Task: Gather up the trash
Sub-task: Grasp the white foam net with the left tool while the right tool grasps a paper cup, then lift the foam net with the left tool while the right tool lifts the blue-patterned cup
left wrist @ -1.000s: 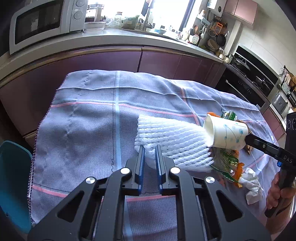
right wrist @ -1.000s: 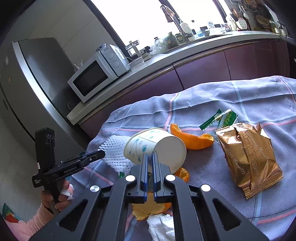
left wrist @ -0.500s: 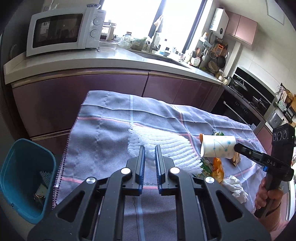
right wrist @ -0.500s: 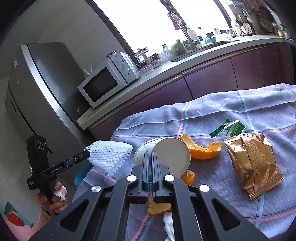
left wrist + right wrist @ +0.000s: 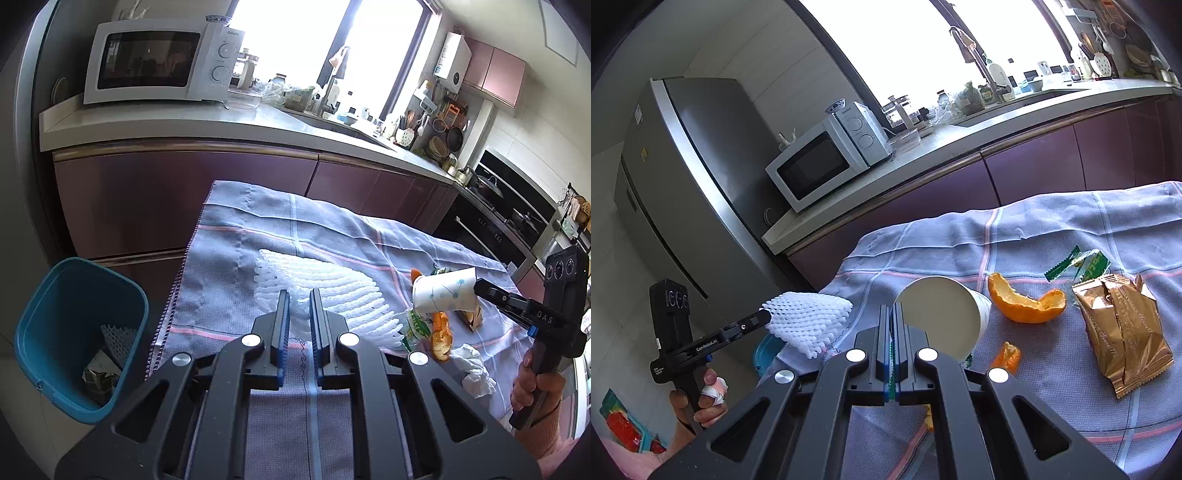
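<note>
A white foam fruit net (image 5: pixel 325 291) hangs above the checked tablecloth (image 5: pixel 258 229), with my left gripper (image 5: pixel 299 297) shut on its near edge. The right wrist view shows that same net (image 5: pixel 809 317) held in the air past the table's left end by the left gripper (image 5: pixel 764 314). My right gripper (image 5: pixel 894 312) is shut on the wall of a white paper cup (image 5: pixel 942 317), which lies on its side, lifted off the cloth with its mouth toward the camera. From the left wrist, the cup (image 5: pixel 443 293) points left from the right gripper (image 5: pixel 476 287).
A blue bin (image 5: pixel 74 332) holding some trash stands on the floor left of the table. On the cloth lie orange peel (image 5: pixel 1023 302), a gold snack bag (image 5: pixel 1123 332), a green wrapper (image 5: pixel 1086 260) and a crumpled tissue (image 5: pixel 474 373). Purple cabinets and a microwave (image 5: pixel 155 61) stand behind.
My left gripper has carried the foam net up and leftward, away from the cup, and the blue bin has come into view. The right gripper has lifted the cup a little.
</note>
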`<state>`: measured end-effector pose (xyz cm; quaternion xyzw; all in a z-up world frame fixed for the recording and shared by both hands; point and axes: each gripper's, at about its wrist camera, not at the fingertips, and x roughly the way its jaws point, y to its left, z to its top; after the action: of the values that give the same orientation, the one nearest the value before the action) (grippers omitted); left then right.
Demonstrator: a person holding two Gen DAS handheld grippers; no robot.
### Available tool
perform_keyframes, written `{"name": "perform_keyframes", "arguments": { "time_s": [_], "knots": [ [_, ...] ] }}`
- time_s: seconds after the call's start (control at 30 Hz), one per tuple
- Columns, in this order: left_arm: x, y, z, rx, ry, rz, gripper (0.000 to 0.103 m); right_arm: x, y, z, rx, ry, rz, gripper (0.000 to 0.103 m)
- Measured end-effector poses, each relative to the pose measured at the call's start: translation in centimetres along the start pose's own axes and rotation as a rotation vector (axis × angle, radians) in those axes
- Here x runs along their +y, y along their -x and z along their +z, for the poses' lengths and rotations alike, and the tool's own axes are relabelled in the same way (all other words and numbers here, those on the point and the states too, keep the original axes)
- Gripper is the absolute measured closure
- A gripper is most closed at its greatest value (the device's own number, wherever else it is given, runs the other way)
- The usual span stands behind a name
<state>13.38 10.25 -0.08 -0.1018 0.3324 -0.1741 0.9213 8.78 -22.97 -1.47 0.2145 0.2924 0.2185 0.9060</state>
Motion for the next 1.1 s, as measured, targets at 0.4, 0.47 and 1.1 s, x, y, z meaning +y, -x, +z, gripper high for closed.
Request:
{"name": "perform_keyframes", "arguments": {
  "time_s": [0.4, 0.47, 1.1],
  "knots": [
    [1.8, 2.1, -0.9, -0.017, 0.032, 0.009, 0.092, 1.5, -0.5, -0.4, 0.020, 0.021, -0.004, 0.099],
    [2.1, 2.1, -1.1, -0.015, 0.036, 0.007, 0.092, 1.3, -0.2, -0.7, 0.015, 0.020, -0.040, 0.090],
    [2.3, 1.4, -2.2, 0.014, 0.034, -0.022, 0.092, -0.4, -1.8, -5.1, 0.192, -0.017, -0.097, 0.055]
  ]
}}
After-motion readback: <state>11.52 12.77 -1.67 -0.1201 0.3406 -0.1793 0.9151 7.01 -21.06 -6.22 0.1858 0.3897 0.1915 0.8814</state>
